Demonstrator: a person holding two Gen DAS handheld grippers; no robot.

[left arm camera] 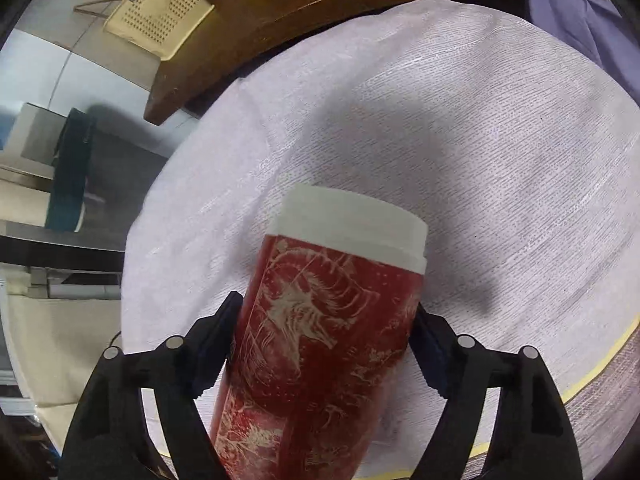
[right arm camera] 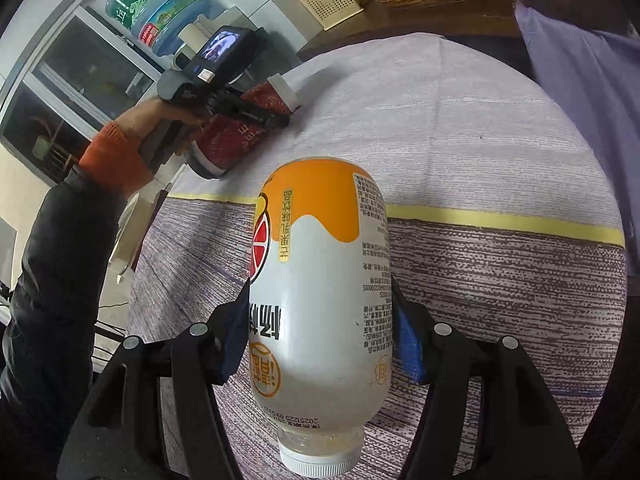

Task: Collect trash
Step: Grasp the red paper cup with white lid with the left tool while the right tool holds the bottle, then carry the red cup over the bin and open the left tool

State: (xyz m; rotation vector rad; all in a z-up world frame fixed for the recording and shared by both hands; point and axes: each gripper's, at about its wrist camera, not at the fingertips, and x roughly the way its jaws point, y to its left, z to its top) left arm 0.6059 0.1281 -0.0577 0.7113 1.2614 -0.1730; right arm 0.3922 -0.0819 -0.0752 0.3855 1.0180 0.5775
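The fingers of the left gripper (left arm camera: 324,344) clasp a red paper cup (left arm camera: 320,352) with a white lid (left arm camera: 352,224), one pad on each side of its printed wall. The cup leans over the white part of the cloth on the round desk (left arm camera: 460,140); whether its base rests on the cloth I cannot tell. The fingers of the right gripper (right arm camera: 320,332) grip an orange-and-white drink bottle (right arm camera: 320,280), held upside down with its white cap (right arm camera: 318,460) toward the camera, above the striped part of the cloth.

Both pieces of trash are in hand, so picking up looks done for these two. What is left is dropping them off, and no bin or bag shows in either view.

The bottle's clear neck looks empty, perhaps with a little residue. The lid hides the cup's contents.
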